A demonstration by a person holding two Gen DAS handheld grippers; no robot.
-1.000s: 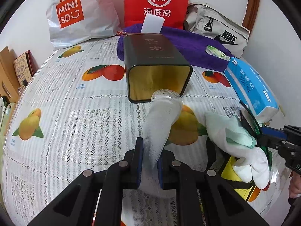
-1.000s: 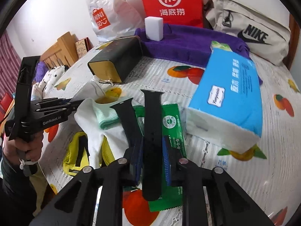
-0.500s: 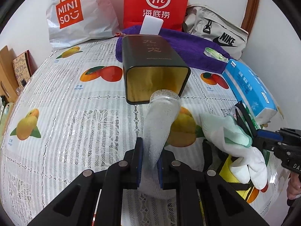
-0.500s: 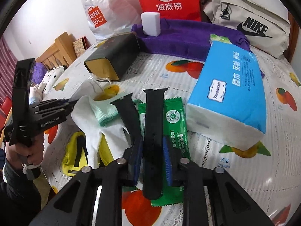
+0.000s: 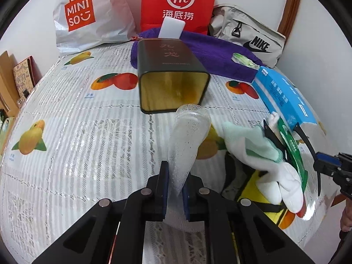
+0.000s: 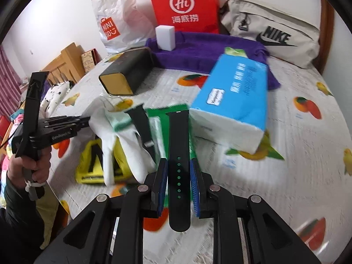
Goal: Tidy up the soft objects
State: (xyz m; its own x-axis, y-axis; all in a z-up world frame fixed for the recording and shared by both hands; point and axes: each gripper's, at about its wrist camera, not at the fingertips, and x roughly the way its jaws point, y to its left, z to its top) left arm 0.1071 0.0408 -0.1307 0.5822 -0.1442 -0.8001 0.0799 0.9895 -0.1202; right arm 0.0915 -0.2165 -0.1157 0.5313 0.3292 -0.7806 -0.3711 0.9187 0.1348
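Observation:
My left gripper (image 5: 175,189) is shut on a white mesh net sleeve (image 5: 187,138) whose far end points at the open mouth of a dark tin box (image 5: 171,81) lying on its side. My right gripper (image 6: 178,182) is shut on a black watch strap (image 6: 178,160), held above the bed; it also shows in the left wrist view (image 5: 316,171). A white sock with a green cuff (image 6: 123,136), a yellow cloth (image 6: 90,167) and a green packet (image 6: 160,118) lie under it. The left gripper appears in the right wrist view (image 6: 88,120).
A blue tissue pack (image 6: 233,101) lies right of the strap. A purple towel (image 5: 211,52) with a white sponge block (image 6: 165,37) lies behind the tin. Miniso bag (image 5: 88,15), red bag (image 5: 178,2) and Nike bag (image 6: 270,30) line the wall.
The right gripper has lifted and moved right with the watch strap, its view now blurred. The left gripper has moved slightly closer to the tin with the net sleeve.

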